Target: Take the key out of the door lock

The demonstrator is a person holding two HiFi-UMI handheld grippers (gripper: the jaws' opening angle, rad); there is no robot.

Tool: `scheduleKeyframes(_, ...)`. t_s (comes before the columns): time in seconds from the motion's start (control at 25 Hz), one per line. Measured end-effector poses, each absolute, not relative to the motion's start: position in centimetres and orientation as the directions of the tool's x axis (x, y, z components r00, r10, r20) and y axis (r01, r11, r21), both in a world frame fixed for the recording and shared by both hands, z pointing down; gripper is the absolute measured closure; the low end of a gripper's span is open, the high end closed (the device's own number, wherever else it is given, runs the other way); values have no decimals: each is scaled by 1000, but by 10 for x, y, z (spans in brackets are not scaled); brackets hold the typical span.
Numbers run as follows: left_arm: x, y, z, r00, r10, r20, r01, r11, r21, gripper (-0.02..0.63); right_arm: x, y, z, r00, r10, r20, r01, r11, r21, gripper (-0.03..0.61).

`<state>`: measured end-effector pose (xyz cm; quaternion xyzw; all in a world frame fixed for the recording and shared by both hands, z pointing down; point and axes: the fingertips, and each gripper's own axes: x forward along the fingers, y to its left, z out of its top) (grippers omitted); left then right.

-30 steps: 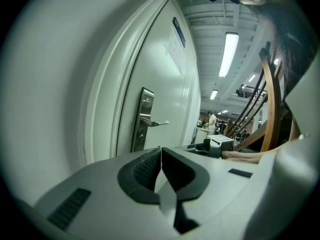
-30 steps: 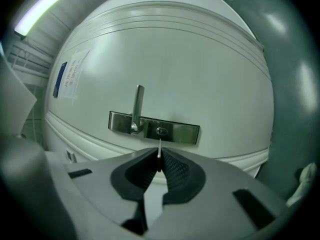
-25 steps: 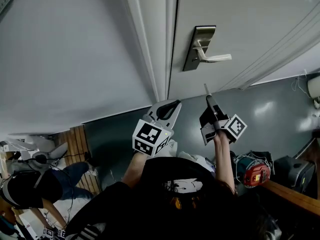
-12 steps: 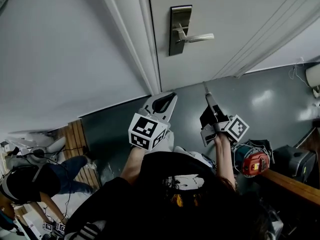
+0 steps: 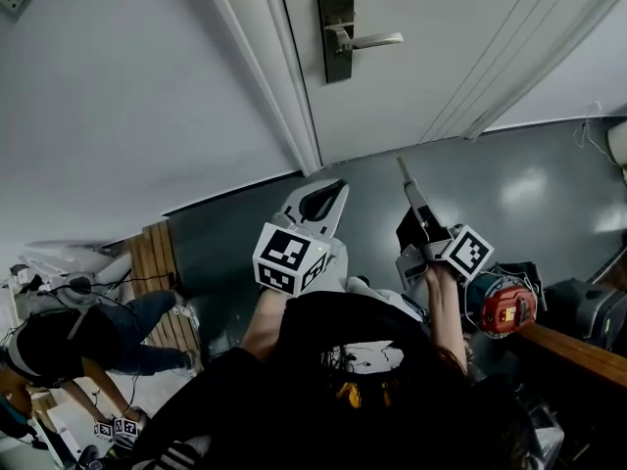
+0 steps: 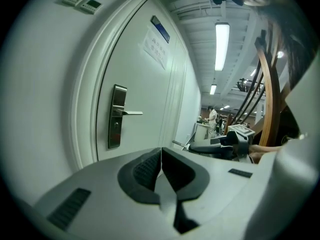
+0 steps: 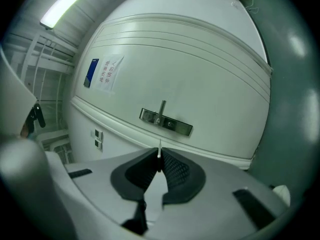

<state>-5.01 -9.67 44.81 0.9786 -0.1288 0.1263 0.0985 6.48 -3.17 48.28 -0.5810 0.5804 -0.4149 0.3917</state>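
Right gripper view: hand-held gripper [image 7: 159,155] pinches key [image 7: 159,145] edge-on; head view, lengthwise.

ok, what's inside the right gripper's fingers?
A thin key, pinched edge-on. Only its tip pokes out past the right gripper. The rest is covered by the fingers.

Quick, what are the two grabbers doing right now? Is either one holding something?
Left gripper: closed, jaws together, holding nothing.
Right gripper: closed on a thin silver metal key that sticks out past its tips.
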Motion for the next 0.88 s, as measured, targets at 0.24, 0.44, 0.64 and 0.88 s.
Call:
scheduleKeyframes(0.24,-92,-13,429,932,-267,247,-303,-946,118,604,21,44,462,-67,-998,-18,-405,44,-913,558)
scheduleKeyframes(0.44,-91,-10,444,926,-265,269,-309,-941,137,603,19,44,473,-89,-996,17,-432,24,-902,558)
scheduleKeyframes(0.64,-88,-4,451,926,-253,279,-301,-943,142,604,18,49,476,-95,-995,21,-454,24,-891,558)
scheduleKeyframes(0.88,-83,8,452,934,-221,283,-268,-953,140,604,20,60,478,-75,-997,28,-465,10,-885,558)
